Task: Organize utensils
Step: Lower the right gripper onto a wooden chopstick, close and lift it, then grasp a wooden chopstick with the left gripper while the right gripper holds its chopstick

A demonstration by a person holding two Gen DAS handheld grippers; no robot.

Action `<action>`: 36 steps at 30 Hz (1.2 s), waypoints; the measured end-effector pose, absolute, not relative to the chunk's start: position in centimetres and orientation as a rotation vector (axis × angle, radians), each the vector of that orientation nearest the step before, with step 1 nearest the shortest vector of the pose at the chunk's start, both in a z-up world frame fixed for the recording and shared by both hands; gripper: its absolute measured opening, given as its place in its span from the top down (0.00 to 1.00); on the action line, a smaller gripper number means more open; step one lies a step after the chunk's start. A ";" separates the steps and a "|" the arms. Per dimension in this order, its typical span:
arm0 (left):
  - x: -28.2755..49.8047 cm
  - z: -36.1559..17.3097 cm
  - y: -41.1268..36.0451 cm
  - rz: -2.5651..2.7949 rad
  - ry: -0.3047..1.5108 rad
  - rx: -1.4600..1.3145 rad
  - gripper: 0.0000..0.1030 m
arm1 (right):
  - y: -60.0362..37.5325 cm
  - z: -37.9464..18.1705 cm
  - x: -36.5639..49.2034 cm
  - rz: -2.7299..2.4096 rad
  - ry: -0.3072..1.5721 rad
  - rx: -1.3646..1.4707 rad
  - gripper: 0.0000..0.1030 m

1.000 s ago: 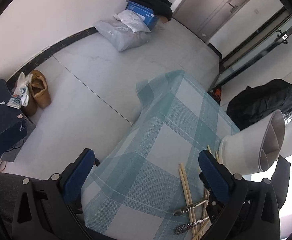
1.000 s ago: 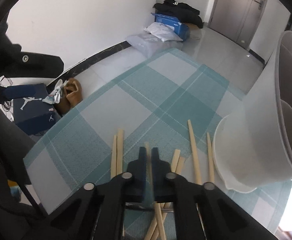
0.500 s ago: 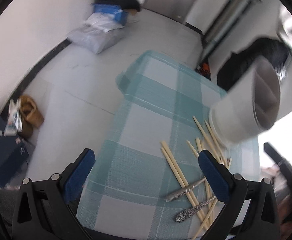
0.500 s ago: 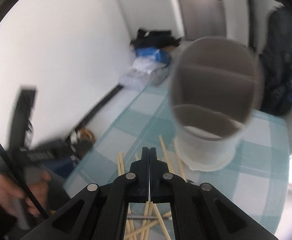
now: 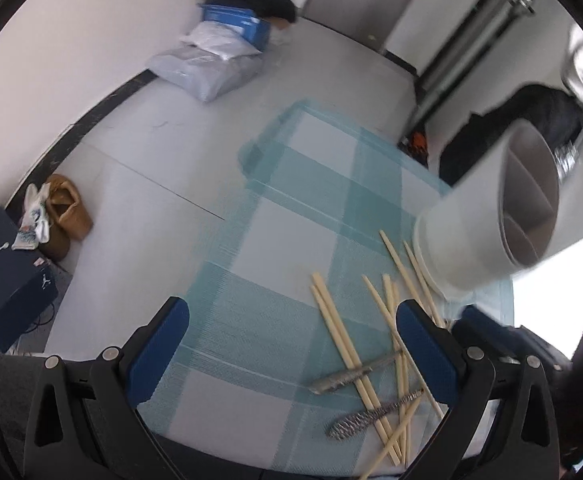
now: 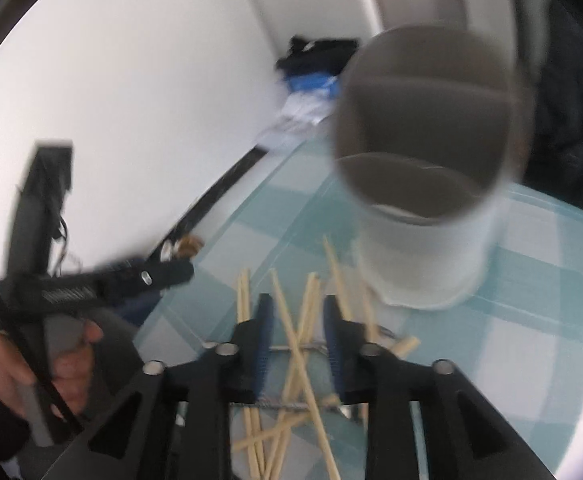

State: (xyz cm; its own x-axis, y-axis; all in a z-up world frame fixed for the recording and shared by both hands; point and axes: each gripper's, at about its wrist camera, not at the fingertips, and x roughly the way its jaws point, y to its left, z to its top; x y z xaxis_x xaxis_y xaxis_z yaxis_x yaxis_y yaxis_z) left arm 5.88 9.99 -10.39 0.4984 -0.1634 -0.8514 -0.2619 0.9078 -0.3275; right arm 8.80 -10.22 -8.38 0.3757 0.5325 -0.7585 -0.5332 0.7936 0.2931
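Observation:
Several wooden chopsticks (image 5: 333, 330) lie scattered on the teal checked tablecloth (image 5: 291, 240), crossed over two metal utensil handles (image 5: 355, 372). A white divided utensil holder (image 5: 487, 224) stands at the cloth's right. My left gripper (image 5: 291, 332) is open and empty above the cloth's near edge. In the right wrist view, my right gripper (image 6: 297, 320) is open just above the chopstick pile (image 6: 291, 352), with the holder (image 6: 427, 216) behind it. The view is blurred.
The table's left edge drops to a tiled floor (image 5: 151, 160). A dark shoe box (image 5: 3, 276), brown shoes (image 5: 65, 216), bags (image 5: 207, 68) and dark clothing (image 5: 531, 120) lie around. A hand holding the left gripper (image 6: 63, 280) shows at left.
My right gripper has opened; it was shut before, and it has risen and tilted over the chopsticks. My left gripper has shifted right toward the pile, staying open.

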 end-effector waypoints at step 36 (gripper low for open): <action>6.6 -9.9 0.0 -0.273 1.065 0.054 0.05 | -20.1 -2.9 7.2 0.489 0.803 0.235 0.96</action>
State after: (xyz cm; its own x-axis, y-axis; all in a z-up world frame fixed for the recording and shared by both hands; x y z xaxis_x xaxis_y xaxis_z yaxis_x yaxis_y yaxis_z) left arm 6.57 -0.03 -9.90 0.4542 -0.1954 -0.8692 0.2474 0.9649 -0.0876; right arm 7.18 -20.13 -2.91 0.5914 0.5032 -0.6301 -0.3288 0.8640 0.3813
